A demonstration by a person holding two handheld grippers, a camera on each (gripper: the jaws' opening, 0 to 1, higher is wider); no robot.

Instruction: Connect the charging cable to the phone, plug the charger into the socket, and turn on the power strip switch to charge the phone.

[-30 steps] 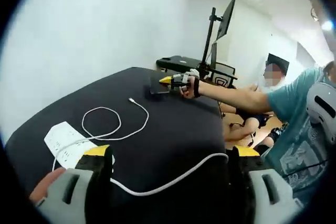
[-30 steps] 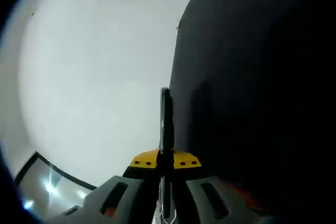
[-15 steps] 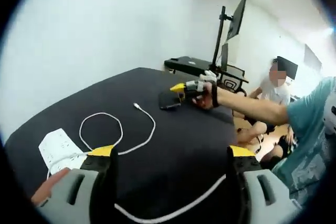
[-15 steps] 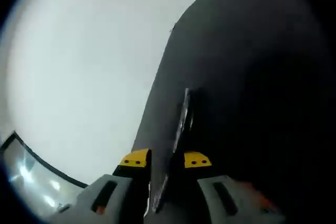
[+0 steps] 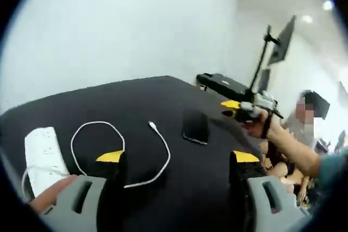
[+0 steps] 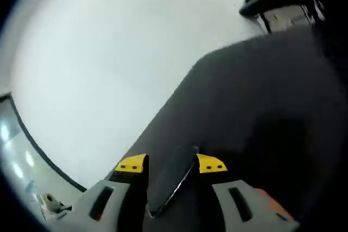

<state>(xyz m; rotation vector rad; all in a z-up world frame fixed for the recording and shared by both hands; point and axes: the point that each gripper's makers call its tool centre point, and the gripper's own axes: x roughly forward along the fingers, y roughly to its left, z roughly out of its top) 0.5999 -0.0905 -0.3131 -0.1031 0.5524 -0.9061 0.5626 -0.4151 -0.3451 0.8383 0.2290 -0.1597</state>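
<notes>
Left gripper [image 5: 176,161]: jaws spread wide, nothing between them, hanging low over the near edge of the black table [image 5: 109,99].
Power strip [image 5: 41,156]: white, flat on the table at the near left.
Cable [image 5: 117,150]: white, looped loosely beside the strip, its plug end lying free just short of the phone [image 5: 196,127].
Phone: dark, flat on the table mid-way out, plugged into nothing.
Right gripper [image 6: 171,165]: jaws apart, the phone lying between them; in the left gripper view it sits just beyond the phone.
Back there: a monitor stand [image 5: 266,58] and a seated person [image 5: 310,120].

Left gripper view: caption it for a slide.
Phone lies flat on the black table beside the loose white charging cable; power strip left.
</notes>
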